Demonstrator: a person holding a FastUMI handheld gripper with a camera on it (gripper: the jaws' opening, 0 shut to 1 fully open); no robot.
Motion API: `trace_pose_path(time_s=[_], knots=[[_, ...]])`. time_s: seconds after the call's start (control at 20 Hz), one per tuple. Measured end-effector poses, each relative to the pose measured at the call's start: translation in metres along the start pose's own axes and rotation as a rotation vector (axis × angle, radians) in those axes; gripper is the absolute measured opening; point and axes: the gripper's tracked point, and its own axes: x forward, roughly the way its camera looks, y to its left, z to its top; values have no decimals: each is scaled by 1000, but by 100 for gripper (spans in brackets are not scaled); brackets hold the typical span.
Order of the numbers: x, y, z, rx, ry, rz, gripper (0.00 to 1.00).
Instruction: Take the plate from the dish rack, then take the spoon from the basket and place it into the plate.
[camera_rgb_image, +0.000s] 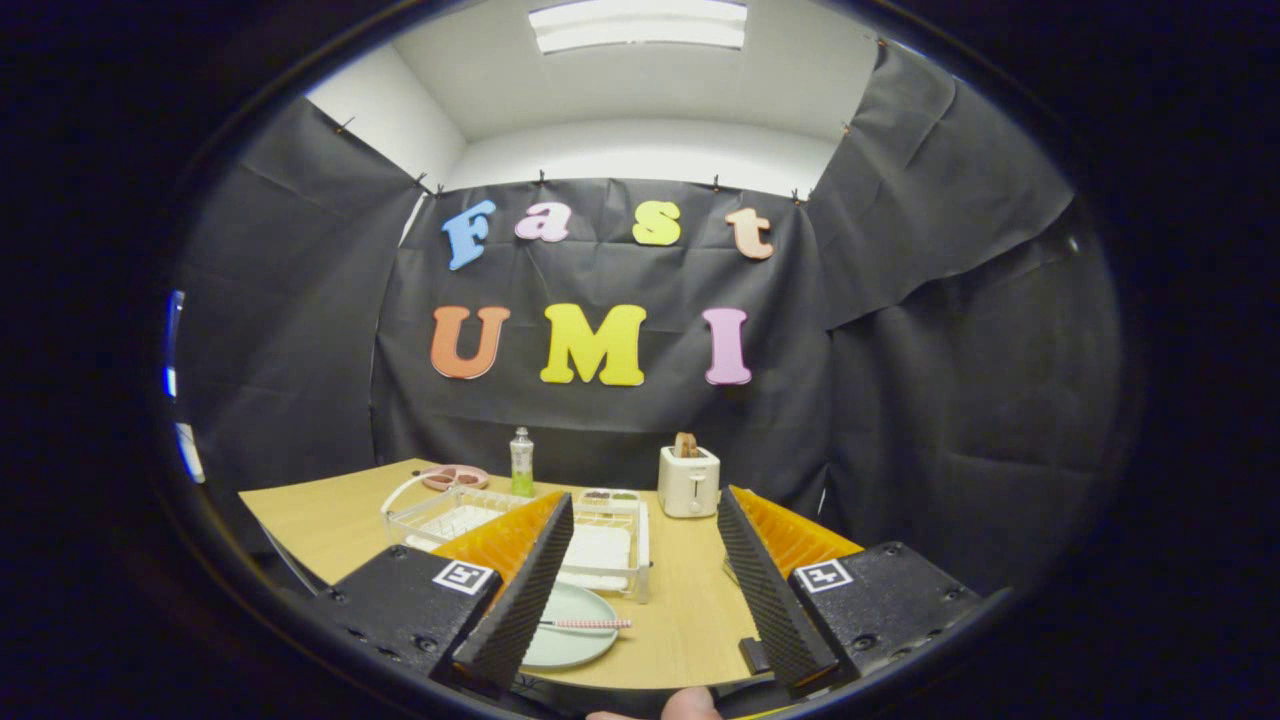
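Step in hand: the task is looking complete or at its very end; the spoon is already lying on the plate, and the gripper is sitting back from both.
Next move: judged, nothing further is calling for a grasp; at most a clean retreat, keeping the fingers off the plate's rim.
Gripper: the hand-held two-finger gripper is standing released, fingers spread wide apart and holding nothing.
Plate: the pale green round plate is lying flat on the light wooden table, near the left finger, which is partly covering it.
Spoon: the slim spoon with a pink patterned handle is resting across the plate, handle pointing right; its bowl is hidden behind the left finger.
Dish rack: the white wire dish rack is standing just beyond the plate.
Basket: a white wire basket with a handle is sitting left of the rack.
Far items: a white toaster and a green-filled bottle are standing at the far edge.
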Motion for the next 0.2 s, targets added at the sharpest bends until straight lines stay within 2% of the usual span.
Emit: trace_pose_path(time_s=[0.2], knots=[[-2,4,-3,-6,11,2,94]])
